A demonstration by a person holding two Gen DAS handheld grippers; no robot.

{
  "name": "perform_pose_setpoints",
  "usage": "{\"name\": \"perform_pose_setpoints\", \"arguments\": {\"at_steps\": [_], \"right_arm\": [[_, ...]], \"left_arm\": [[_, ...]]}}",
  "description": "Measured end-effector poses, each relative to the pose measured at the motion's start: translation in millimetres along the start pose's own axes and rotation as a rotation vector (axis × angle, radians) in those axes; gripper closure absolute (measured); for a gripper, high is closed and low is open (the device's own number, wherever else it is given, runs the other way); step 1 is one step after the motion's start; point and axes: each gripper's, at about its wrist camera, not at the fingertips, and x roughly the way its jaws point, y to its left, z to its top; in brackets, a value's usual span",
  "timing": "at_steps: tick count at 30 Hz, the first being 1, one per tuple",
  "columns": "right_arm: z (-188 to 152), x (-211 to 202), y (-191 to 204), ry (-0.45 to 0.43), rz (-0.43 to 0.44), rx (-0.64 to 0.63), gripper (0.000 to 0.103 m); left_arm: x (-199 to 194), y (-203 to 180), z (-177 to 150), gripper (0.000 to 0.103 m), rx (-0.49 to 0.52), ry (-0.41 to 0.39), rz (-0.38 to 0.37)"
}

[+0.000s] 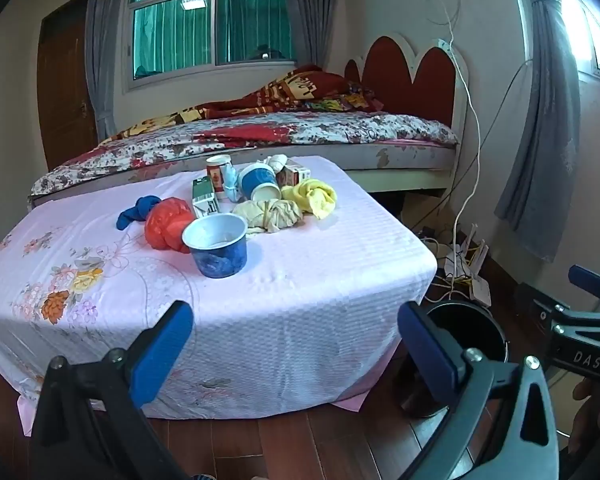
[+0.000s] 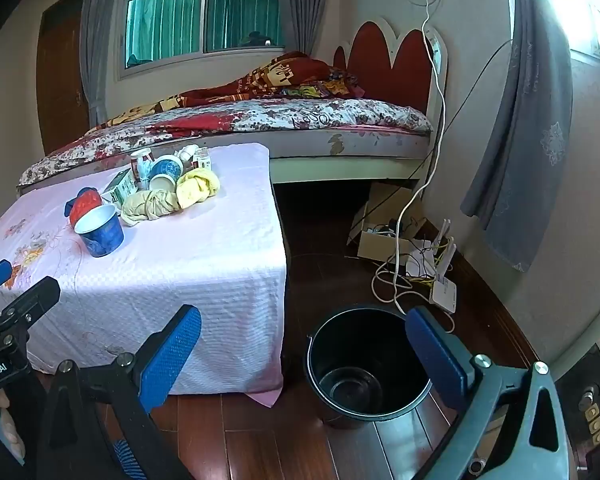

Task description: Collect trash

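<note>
A low table with a pink cloth [image 1: 300, 280] holds a pile of trash: a blue paper cup [image 1: 217, 245] at the front, a red plastic bag [image 1: 166, 229], a blue crumpled bag [image 1: 138, 210], a green carton [image 1: 205, 198], a beige wad [image 1: 274, 215], a yellow wad [image 1: 314, 197] and a tipped blue cup [image 1: 260, 182]. A black bucket [image 2: 364, 364] stands empty on the floor right of the table. My left gripper [image 1: 296, 344] is open and empty before the table's front edge. My right gripper [image 2: 304, 352] is open and empty, near the bucket.
A bed [image 1: 260, 140] with a floral cover and red headboard stands behind the table. A cardboard box [image 2: 384, 236], a white router [image 2: 444, 288] and tangled cables [image 2: 396, 280] lie on the wood floor by the right wall. Grey curtains [image 2: 516, 160] hang at right.
</note>
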Motion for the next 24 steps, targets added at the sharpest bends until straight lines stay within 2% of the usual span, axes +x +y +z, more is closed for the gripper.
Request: {"name": "perform_pose_setpoints", "arguments": {"at_steps": [24], "right_arm": [[0.1,0.2,1.4,-0.003,-0.004,-0.004,0.0]], "left_arm": [[1.7,3.7,-0.4,0.001,-0.007,0.007,0.0]]}}
